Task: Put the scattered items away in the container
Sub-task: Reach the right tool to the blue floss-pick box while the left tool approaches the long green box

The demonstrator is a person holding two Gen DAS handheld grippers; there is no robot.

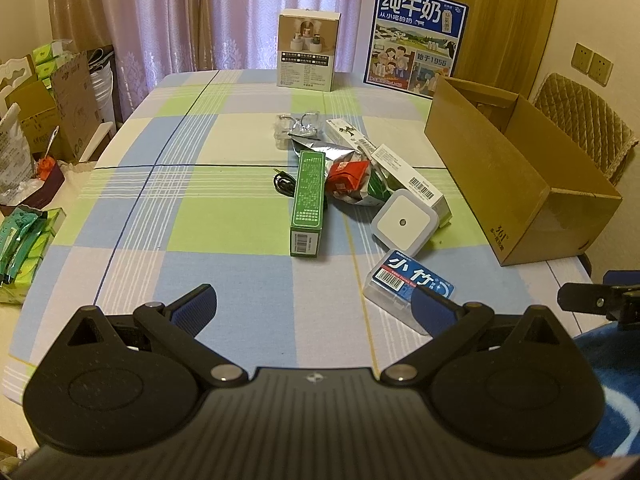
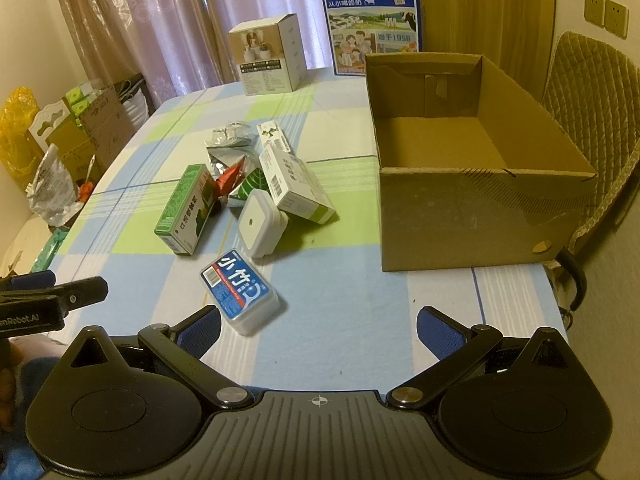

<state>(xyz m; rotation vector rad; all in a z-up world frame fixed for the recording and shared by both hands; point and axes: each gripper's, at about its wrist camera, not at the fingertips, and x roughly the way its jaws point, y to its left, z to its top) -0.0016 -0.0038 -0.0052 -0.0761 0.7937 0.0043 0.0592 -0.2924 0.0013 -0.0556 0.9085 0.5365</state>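
Observation:
An open, empty cardboard box (image 2: pixel 472 216) stands at the table's right side, also in the left wrist view (image 1: pixel 520 184). Scattered at the table's middle: a green carton (image 1: pixel 307 204) (image 2: pixel 186 208), a white square night light (image 1: pixel 402 224) (image 2: pixel 258 222), a blue-labelled clear case (image 1: pixel 408 284) (image 2: pixel 240 286), a white carton (image 1: pixel 412 182) (image 2: pixel 296 186), foil and red packets (image 1: pixel 344 176), a black cable (image 1: pixel 282 184). My left gripper (image 1: pixel 316 304) is open and empty near the front edge. My right gripper (image 2: pixel 318 326) is open and empty, just right of the blue case.
A white product box (image 1: pixel 308 52) and a blue milk carton box (image 1: pixel 416 38) stand at the table's far edge. A quilted chair (image 2: pixel 588 120) is behind the cardboard box. Bags and boxes clutter the floor at left (image 1: pixel 36 128).

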